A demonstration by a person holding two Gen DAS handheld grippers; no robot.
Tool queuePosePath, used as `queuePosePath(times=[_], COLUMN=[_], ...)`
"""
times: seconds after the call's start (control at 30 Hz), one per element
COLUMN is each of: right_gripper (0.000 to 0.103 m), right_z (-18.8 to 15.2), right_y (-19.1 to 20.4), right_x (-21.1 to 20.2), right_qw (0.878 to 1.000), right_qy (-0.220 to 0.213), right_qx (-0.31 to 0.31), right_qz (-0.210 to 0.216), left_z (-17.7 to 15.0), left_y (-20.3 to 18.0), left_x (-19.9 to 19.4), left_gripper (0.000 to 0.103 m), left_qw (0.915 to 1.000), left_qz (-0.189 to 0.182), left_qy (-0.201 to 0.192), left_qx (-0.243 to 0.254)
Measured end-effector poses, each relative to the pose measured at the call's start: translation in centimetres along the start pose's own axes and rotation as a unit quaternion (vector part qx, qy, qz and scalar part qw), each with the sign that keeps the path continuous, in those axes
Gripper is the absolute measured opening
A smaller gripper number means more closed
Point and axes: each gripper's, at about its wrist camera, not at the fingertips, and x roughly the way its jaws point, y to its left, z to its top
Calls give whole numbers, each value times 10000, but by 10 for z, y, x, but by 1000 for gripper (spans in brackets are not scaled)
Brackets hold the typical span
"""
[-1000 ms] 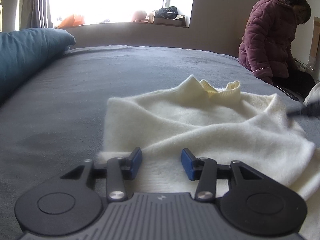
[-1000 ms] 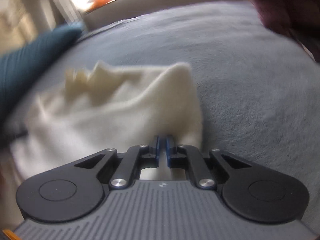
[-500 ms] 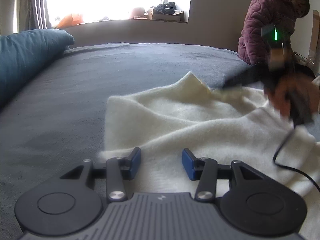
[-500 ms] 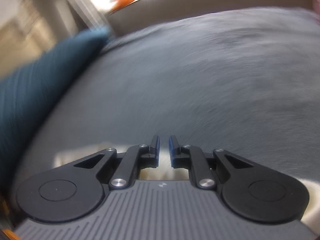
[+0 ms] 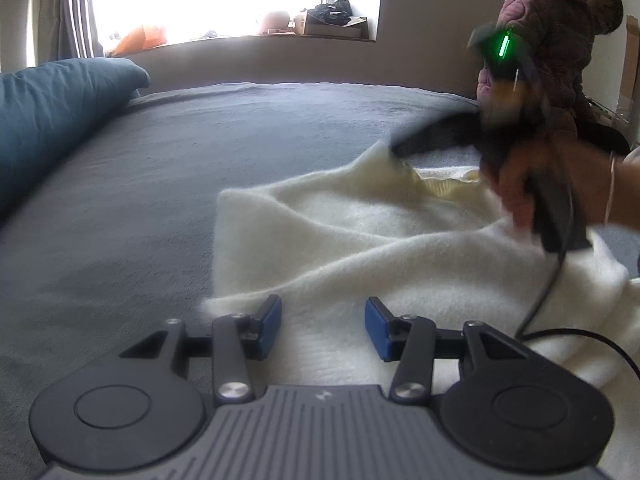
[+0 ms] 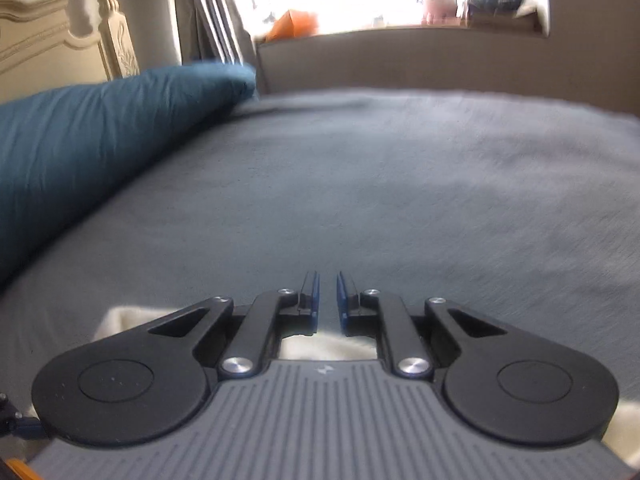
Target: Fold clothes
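The cream sweater (image 5: 360, 248) lies on the grey bed (image 5: 200, 140) straight ahead of the left hand-held gripper (image 5: 324, 322) and spreads off to its right. Its near edge runs under this tool's fingertips, and its ribbed collar (image 5: 444, 184) sits at the far end, so the garment's long axis runs away from the left tool and leans a little rightward

The left hand-held gripper's jaws are opening and stand roughly half apart. The blue pads (image 5: 270, 320) sit over the near edge of the knit with cloth showing between them, but they press on nothing

The right hand-held gripper (image 5: 394, 148), blurred in the left wrist view, reaches across the far end, and its tip meets the raised corner of fabric just left of the collar. The hand (image 5: 560, 184) that carries it hovers over the sweater's right half. Its own camera shows the fingers drawn almost together with only a thin slit between them. Grey bed shows through that slit and pale knit lies under the tool's body, so I judge it closed and empty, though a thin pinch of fabric cannot be ruled out

Each tool is therefore nearest to one end of the long axis, left at the hem and right at the shoulder. A fold across the width would likely start from the far corner, with the near edge as the anchor. The teal pillow (image 5: 52, 120) lies well off to the left of both
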Motion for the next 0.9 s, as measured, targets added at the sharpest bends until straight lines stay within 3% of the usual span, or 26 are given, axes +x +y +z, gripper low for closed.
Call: queuePosePath(times=[0.07, 0.1, 0.27, 0.43, 0.57, 0.73, 0.9], right_gripper=[9, 9, 9, 9, 10, 13, 23], right_z=[-29, -38, -18, -8, -20, -61, -142], right_y=[15, 23, 24, 1, -27, -66, -76], right_x=[16, 12, -14, -102, -171, -238, -300], right_qw=[9981, 9967, 9972, 9998, 9944, 9760, 9603], right_qy=[373, 188, 311, -164, -303, -107, 377], right_qx=[-483, -782, -581, 98, 943, 2106, 2704], right_qz=[34, -70, -350, 80, 371, 542, 567], left_z=[-1, -1, -1, -1, -2, -16, -55], left_y=[-1, -1, -3, 8, 28, 48, 58], left_x=[-3, -3, -9, -33, -60, -105, -138], left_gripper=[51, 53, 56, 56, 57, 59, 58], left_qw=[10000, 10000, 9998, 9984, 9946, 9910, 9873], left_qz=[-4, 11, 74, 103, 185, 142, -509], left_qy=[10, 15, 27, -36, 11, 112, 805], left_qx=[-10, 10, -184, -553, -1023, -1323, -1274])
